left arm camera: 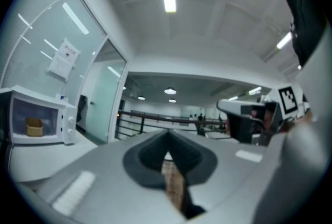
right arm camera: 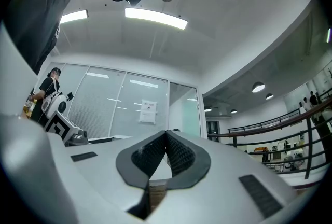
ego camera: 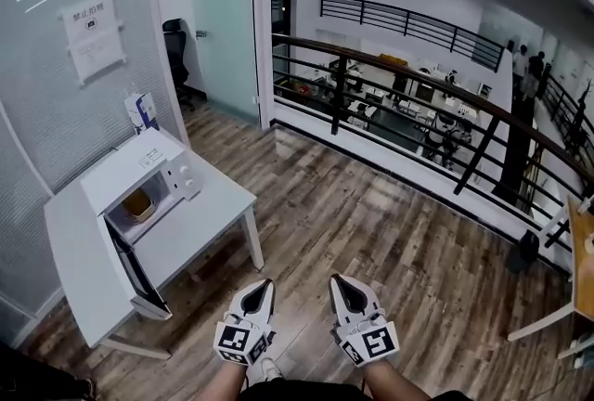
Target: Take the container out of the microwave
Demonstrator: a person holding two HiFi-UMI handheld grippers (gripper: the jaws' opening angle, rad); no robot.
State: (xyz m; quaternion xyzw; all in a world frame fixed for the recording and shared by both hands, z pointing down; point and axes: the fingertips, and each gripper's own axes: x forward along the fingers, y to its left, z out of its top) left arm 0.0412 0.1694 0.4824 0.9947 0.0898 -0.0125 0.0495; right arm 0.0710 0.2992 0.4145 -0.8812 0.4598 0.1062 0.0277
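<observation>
A white microwave (ego camera: pixel 139 181) stands on a white table (ego camera: pixel 209 213) at the left, its door (ego camera: pixel 135 271) swung open. Inside it sits a small yellowish container (ego camera: pixel 139 204). The left gripper view shows the same microwave (left arm camera: pixel 39 120) far off to the left, with the container (left arm camera: pixel 34 126) in its cavity. My left gripper (ego camera: pixel 264 285) and right gripper (ego camera: pixel 340 282) are side by side low in the head view, over the wooden floor and well short of the table. Both are shut with nothing between the jaws, as their own views show for the left gripper (left arm camera: pixel 167 138) and the right gripper (right arm camera: pixel 167 135).
A glass partition wall (ego camera: pixel 56 102) with a posted notice (ego camera: pixel 93 32) runs behind the table. A dark railing (ego camera: pixel 418 84) borders the wooden floor (ego camera: pixel 371 213) ahead, above a lower level. Another table's edge (ego camera: pixel 583 265) shows at the right.
</observation>
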